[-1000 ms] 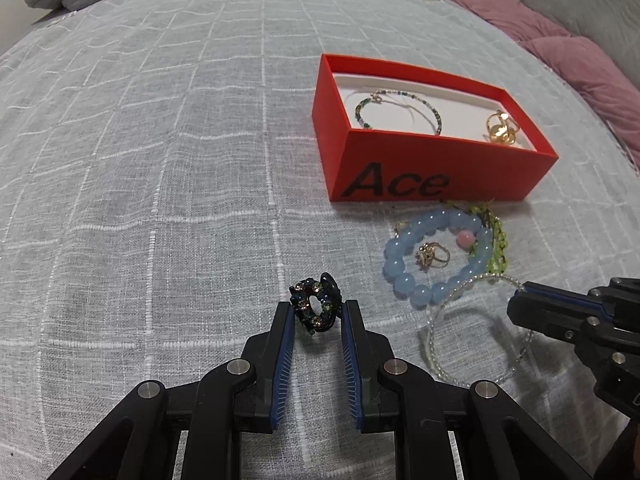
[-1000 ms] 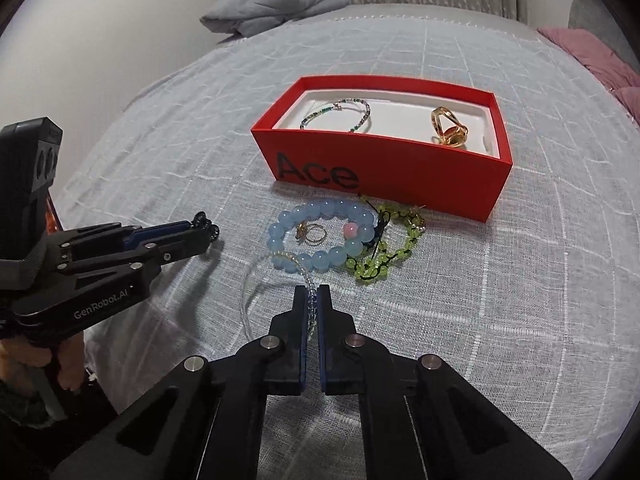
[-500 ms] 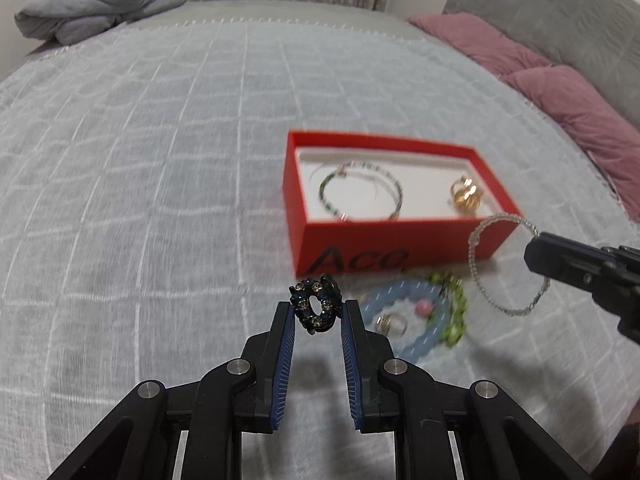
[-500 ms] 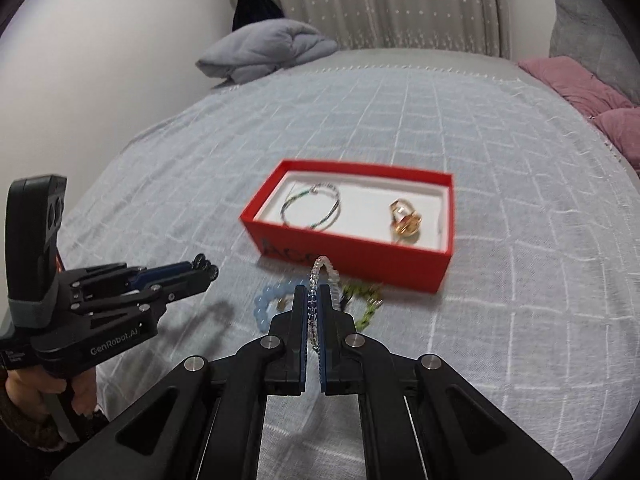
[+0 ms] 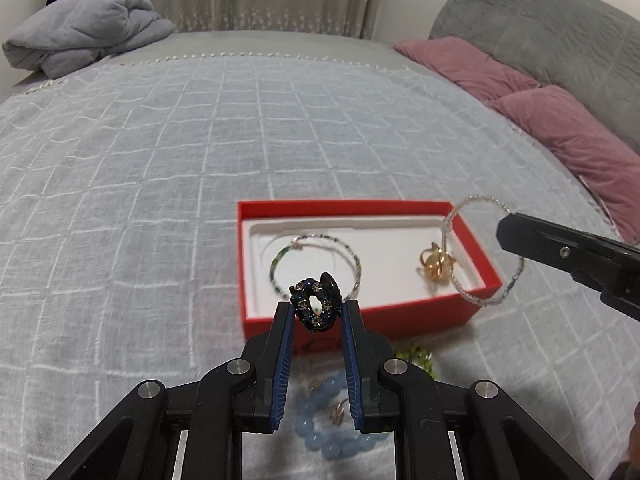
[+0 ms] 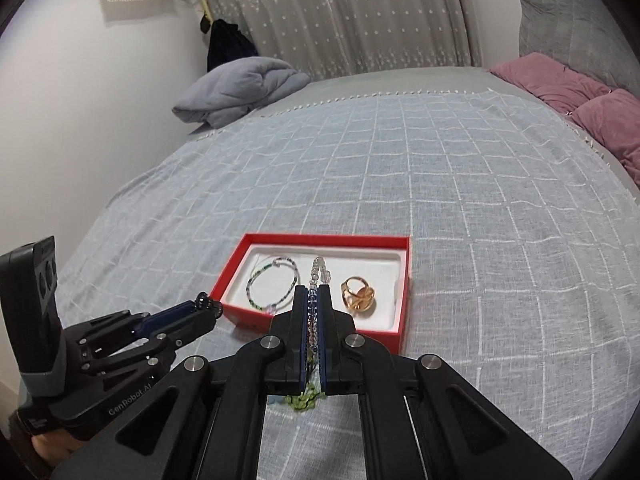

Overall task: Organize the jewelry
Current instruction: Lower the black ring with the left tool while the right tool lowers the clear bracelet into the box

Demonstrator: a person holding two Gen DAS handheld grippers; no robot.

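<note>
Two pieces in red box: thin bracelet, gold ring.

**Soft, even indoor light; strong fisheye bend**

Both wrist views are evenly lit with muted colour and no glare. Shadows are faint: a soft one lies under the left gripper at lower centre. The red box shows slight motion blur along its near edge. The bedspread grid curves heavily outward, and dark vignetting fills the right wrist view's corners.
</note>
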